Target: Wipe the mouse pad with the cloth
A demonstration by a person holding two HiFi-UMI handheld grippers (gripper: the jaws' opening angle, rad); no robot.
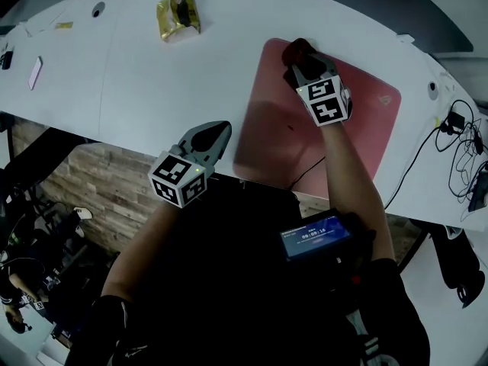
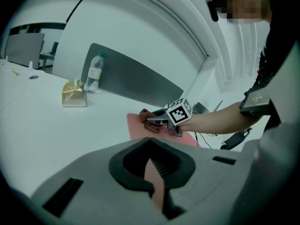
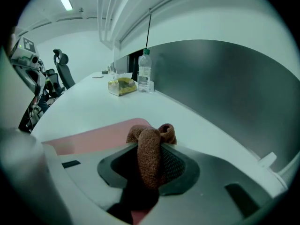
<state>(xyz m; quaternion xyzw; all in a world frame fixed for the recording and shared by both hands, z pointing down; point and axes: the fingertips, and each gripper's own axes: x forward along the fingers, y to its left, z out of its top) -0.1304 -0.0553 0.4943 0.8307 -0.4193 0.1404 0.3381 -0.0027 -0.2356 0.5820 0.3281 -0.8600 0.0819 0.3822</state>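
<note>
Right gripper: jaws closed on the cloth, a brown bunch sticking out past the jaw tips.
Cloth position: pressed on the far left corner of the mouse pad.
Mouse pad: pink, lying flat on the white worktop, its near side at the worktop's front edge.
Left gripper: jaws closed to a thin slit, nothing between them; held at the worktop's front edge, just left of the pad.
Elsewhere: gold packet and clear bottle at the far side, well apart from the pad.
</note>
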